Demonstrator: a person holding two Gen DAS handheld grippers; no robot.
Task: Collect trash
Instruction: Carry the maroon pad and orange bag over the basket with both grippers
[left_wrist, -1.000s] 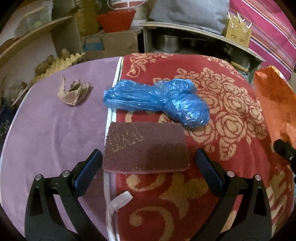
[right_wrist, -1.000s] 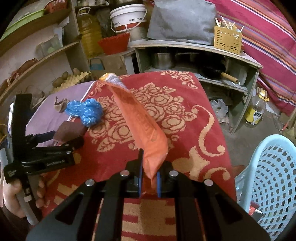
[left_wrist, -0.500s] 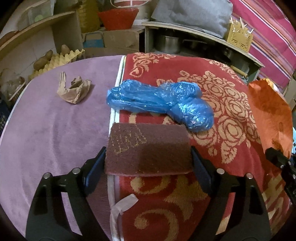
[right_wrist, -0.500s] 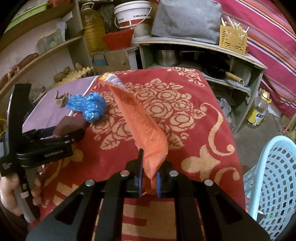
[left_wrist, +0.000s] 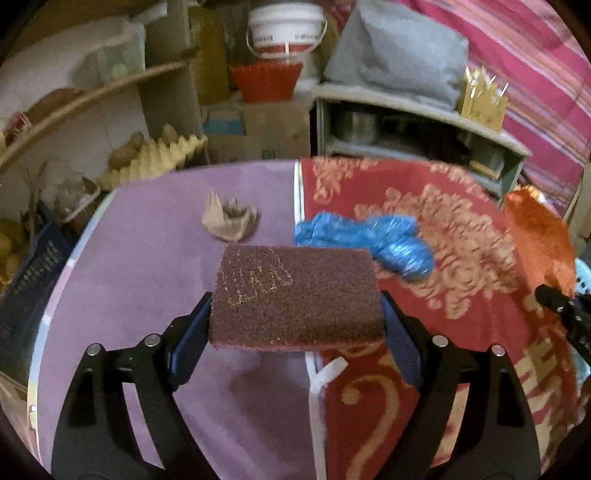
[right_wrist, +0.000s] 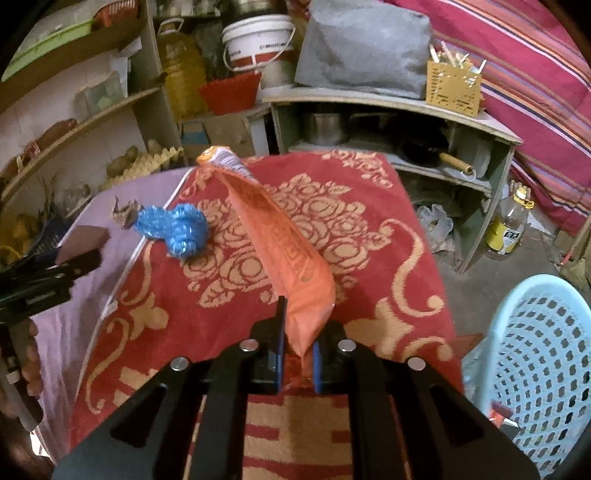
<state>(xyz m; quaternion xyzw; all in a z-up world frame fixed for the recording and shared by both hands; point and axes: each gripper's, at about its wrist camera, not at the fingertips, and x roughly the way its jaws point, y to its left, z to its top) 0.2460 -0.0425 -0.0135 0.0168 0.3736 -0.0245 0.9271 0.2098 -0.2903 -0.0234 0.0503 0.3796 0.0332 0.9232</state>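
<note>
My left gripper (left_wrist: 295, 325) is shut on a maroon scouring pad (left_wrist: 295, 295) and holds it lifted above the table; it also shows at the left of the right wrist view (right_wrist: 79, 243). My right gripper (right_wrist: 297, 354) is shut on an orange snack wrapper (right_wrist: 284, 243), which stands up from the fingers; the wrapper shows at the right of the left wrist view (left_wrist: 539, 240). A crumpled blue plastic bag (left_wrist: 365, 240) lies on the red patterned cloth (left_wrist: 461, 295). A crumpled brown paper scrap (left_wrist: 229, 221) lies on the purple cloth (left_wrist: 147, 295).
A light blue perforated basket (right_wrist: 535, 354) stands on the floor right of the table. Shelves with pots, a white bucket (right_wrist: 258, 40), a red basket and an oil jug stand behind the table. A plastic bottle (right_wrist: 508, 225) stands on the floor.
My left gripper closed on the scouring pad and lifted it off the table. My right gripper still holds the orange wrapper, nearly unmoved.
</note>
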